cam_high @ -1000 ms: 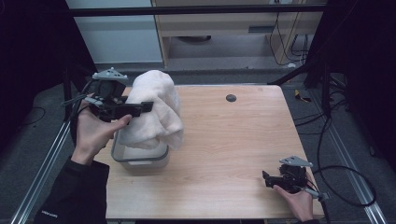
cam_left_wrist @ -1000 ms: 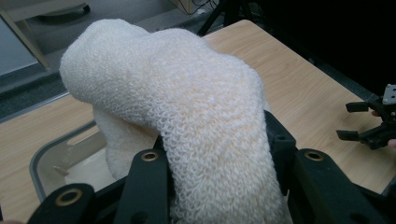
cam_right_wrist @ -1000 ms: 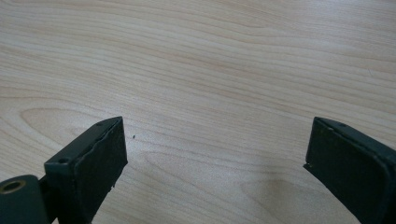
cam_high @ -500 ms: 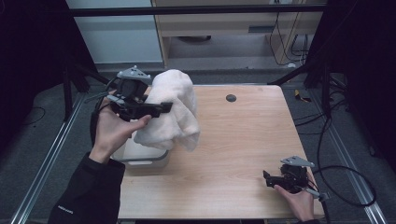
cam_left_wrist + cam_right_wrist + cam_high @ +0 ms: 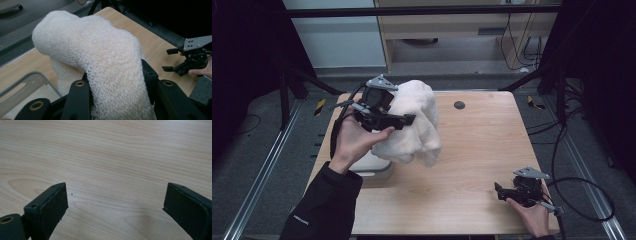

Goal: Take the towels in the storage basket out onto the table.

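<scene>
- The left gripper (image 5: 404, 121) is clenched on a white knitted cloth (image 5: 414, 122), which bulges between its jaws and hangs below, above the clear bin (image 5: 374, 167).
- The right gripper (image 5: 502, 191) rests on the table (image 5: 477, 150), jaws spread wide, nothing between them, well apart from the cloth.

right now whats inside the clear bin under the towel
Through the clear bin only bare pale floor shows in the left gripper view. The white knitted towel clamped in the left gripper covers the rest, so that part stays hidden.
</scene>
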The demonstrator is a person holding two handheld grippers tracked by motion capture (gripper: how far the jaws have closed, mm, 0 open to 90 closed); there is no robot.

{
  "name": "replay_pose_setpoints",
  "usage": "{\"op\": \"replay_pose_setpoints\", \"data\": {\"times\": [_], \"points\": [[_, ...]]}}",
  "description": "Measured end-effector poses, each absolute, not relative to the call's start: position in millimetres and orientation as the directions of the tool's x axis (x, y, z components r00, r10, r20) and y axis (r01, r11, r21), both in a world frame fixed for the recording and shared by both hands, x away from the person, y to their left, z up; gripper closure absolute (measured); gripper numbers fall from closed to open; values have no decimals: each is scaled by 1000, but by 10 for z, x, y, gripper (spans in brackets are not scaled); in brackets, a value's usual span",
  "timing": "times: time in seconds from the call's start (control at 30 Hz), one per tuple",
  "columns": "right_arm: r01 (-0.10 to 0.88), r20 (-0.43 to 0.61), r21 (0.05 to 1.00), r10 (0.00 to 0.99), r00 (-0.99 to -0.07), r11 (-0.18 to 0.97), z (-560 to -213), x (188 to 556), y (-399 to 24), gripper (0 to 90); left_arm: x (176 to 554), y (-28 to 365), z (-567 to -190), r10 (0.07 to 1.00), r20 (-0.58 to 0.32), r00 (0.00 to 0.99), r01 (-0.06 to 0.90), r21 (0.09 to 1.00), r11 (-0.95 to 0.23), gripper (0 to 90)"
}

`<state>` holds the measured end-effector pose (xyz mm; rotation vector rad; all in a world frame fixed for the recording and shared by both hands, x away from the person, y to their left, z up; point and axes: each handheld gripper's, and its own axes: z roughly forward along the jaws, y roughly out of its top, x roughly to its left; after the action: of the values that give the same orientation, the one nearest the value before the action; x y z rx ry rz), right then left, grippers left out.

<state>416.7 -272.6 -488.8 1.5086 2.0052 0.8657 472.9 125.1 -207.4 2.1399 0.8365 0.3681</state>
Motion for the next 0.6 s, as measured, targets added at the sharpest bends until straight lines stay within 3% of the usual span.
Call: {"op": "replay_pose_setpoints", "data": {"times": [0.6], "points": [[657,-7,730,963,-269,189,-4895,4154,-2751,53,4824,790,-2327,623,-27,782,429,748,-507,608]]}}
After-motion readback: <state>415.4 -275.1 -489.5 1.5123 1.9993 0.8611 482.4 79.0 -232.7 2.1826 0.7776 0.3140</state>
